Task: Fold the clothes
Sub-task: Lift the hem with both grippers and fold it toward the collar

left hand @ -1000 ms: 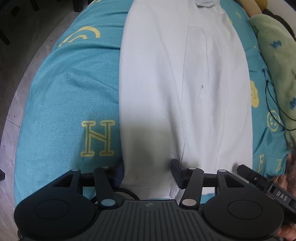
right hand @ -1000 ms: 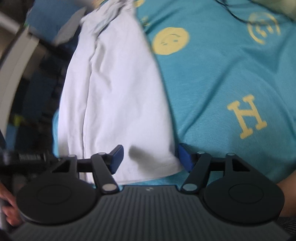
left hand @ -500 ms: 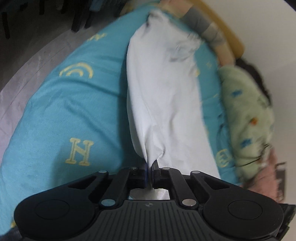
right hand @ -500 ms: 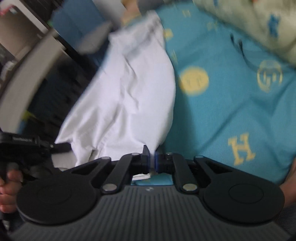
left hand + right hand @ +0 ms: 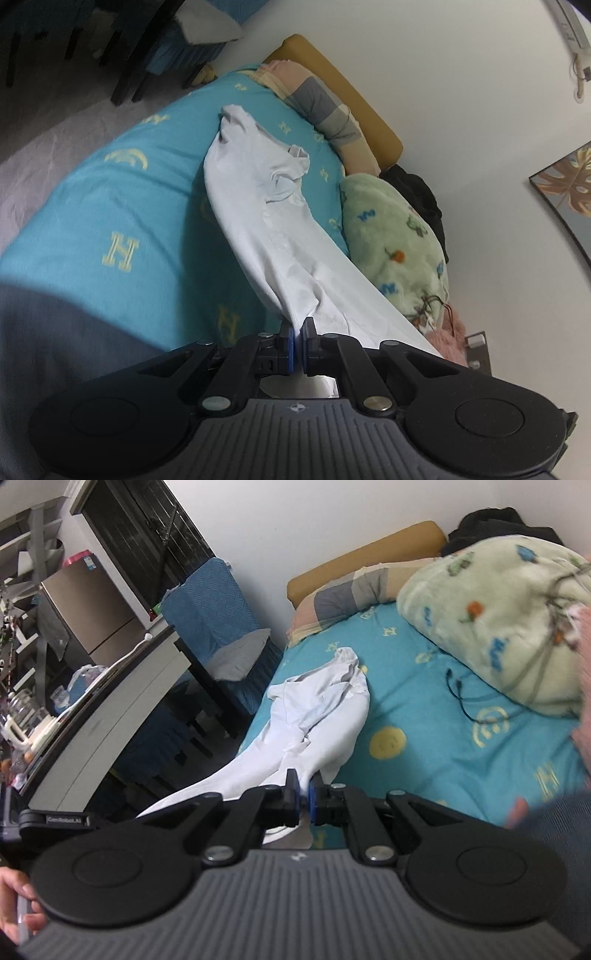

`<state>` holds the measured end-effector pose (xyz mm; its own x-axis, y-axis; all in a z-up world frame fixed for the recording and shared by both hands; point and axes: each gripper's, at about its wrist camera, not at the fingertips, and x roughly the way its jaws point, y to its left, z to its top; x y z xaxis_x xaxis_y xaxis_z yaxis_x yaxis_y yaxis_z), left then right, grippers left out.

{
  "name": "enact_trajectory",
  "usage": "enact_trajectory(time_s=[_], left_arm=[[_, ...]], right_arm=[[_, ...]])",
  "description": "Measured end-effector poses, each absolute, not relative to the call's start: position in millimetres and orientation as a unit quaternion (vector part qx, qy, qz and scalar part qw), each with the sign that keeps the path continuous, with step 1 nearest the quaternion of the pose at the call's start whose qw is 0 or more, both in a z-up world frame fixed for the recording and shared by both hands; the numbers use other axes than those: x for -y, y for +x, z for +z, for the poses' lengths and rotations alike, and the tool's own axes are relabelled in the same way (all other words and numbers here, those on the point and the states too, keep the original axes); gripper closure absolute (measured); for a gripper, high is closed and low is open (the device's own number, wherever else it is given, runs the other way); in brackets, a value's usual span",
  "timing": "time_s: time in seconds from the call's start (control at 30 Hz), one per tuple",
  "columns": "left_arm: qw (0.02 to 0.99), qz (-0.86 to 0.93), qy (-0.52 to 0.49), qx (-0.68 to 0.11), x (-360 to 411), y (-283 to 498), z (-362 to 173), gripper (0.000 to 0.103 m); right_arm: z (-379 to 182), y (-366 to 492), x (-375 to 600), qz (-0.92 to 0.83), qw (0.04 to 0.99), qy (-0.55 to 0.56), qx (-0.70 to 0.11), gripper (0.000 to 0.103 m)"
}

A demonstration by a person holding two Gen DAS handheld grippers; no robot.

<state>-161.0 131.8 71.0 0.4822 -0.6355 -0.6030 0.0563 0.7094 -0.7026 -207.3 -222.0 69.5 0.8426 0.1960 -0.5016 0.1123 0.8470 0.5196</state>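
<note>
A white shirt (image 5: 266, 218) stretches from the far part of the teal bed sheet (image 5: 110, 206) up to both grippers. My left gripper (image 5: 297, 332) is shut on one near corner of its hem, lifted off the bed. In the right wrist view the same white shirt (image 5: 325, 716) hangs from my right gripper (image 5: 303, 794), which is shut on the other near corner. The collar end still lies crumpled on the sheet (image 5: 443, 731). Between the two grips the hem sags out of sight behind the gripper bodies.
A green patterned blanket (image 5: 391, 236) and a plaid pillow (image 5: 325, 107) lie along the wall side of the bed. A black cable (image 5: 461, 694) rests on the sheet. A desk (image 5: 110, 716), a blue-covered chair (image 5: 214, 620) and shelves stand beside the bed.
Both grippers closed on the shirt's near hem corners, then rose and tilted up, pulling the near half of the shirt off the bed. The far end bunched up.
</note>
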Motion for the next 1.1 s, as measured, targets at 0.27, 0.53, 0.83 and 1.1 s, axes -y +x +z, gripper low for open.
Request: enact_trajectory(time_s=[0.27,0.53,0.83,1.1], left_arm=[[0.796,-0.210,-0.325,-0.466,-140.4,-168.4,47.8,0.099],[0.849,-0.165,-0.244,-0.438,-102.0,-64.4,64.7,0.098],[0.915,-0.123,-0.149,-0.354,-52.8,36.7,43.2,0.098],[0.948,-0.101,-0.068,-0.294,-24.7,84.7,-19.9,0.096]], right_arm=[[49.6,-223.3,232.3,0.029,0.910,0.299,-0.286,0.095],[51.2,-116.4,240.2,0.012,0.920,0.284,-0.271,0.095],[21.1,3.3,248.3,0.021,0.952,0.221,-0.211,0.094],[-38.7,79.7,242.2,0.001,0.969,0.140,-0.204,0.094]])
